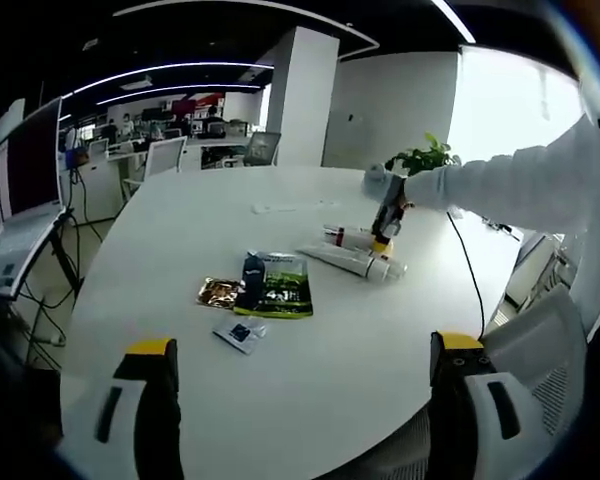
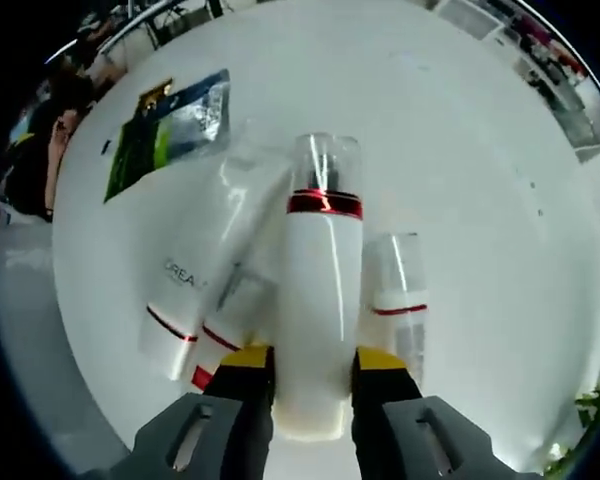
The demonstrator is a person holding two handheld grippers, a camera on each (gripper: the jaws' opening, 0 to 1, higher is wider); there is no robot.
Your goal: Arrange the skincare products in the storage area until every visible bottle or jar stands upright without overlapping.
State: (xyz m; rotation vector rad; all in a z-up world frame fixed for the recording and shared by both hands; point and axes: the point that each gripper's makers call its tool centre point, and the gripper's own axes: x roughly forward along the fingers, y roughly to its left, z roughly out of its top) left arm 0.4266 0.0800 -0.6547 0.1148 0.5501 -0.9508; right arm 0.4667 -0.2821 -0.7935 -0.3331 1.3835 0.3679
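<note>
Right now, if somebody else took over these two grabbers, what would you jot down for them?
Right gripper: fingers shut on the tall white bottle with a red band and clear cap.
Left gripper: open, holding nothing, hovering over the white table.
Beside the held bottle: a small bottle and two white tubes, apparently all lying flat.
Green packet and small sachets lie mid-table.
Done: nothing visibly upright yet.
Left: stand the bottles upright, apart.

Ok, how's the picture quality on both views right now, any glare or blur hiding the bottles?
Left gripper view: the window washes out the upper right, and the tubes are small but readable under the right gripper. Right gripper view: the white table is glary, the pump bottle between the jaws is sharp, and its clear cap is slightly smeared by highlights.
</note>
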